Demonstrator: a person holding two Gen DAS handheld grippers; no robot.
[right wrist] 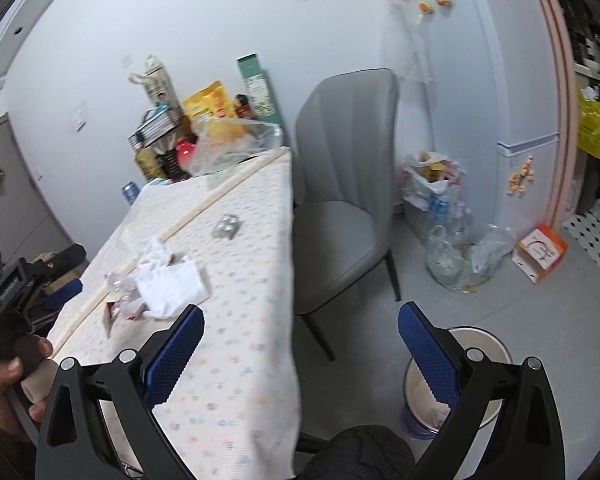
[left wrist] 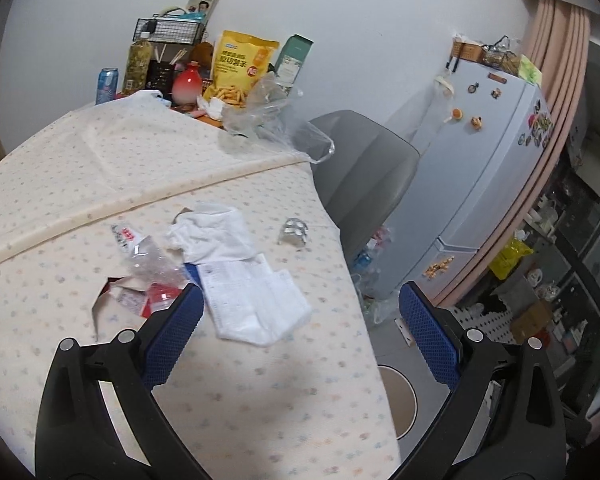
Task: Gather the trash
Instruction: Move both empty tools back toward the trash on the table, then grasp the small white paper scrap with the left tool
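Left gripper (left wrist: pixel 300 300) hangs above the table (left wrist: pixel 240 400) near its right edge, jaws spread wide, nothing between the blue pads. Right gripper (right wrist: pixel 300 320) is also spread wide and empty, held off the table's near right corner, partly over the floor.

Trash lies in a loose heap in the middle of the tablecloth, on the near side of the folded cloth ridge:
- crumpled white tissue (left wrist: pixel 212 232), touching the rest of the heap
- printed paper slip (left wrist: pixel 256 300), flat, just nearer than the tissue and partly under it
- crushed clear plastic wrapper (left wrist: pixel 148 256) with red print, on the heap's left side
- torn red-and-white packet (left wrist: pixel 132 300), at the heap's near left, beside the left gripper's left finger
- empty foil pill blister (left wrist: pixel 294 234), apart from the heap, toward the right edge

Far end of the table: clear plastic bag (left wrist: pixel 272 128) slumped at the right far corner, yellow snack bag (left wrist: pixel 240 68), red-white vase (left wrist: pixel 188 84), blue can (left wrist: pixel 107 84).

Grey chair (right wrist: pixel 348 184) stands against the table's right edge. A round bin (right wrist: pixel 456 380) sits on the floor below the right gripper, a scrap of paper visible inside. Bags of bottles (right wrist: pixel 452 232) lie by the fridge (left wrist: pixel 480 168).

The left hand (right wrist: pixel 4 384) shows in the right wrist view, wrapped round its gripper's handle at the table's left edge.
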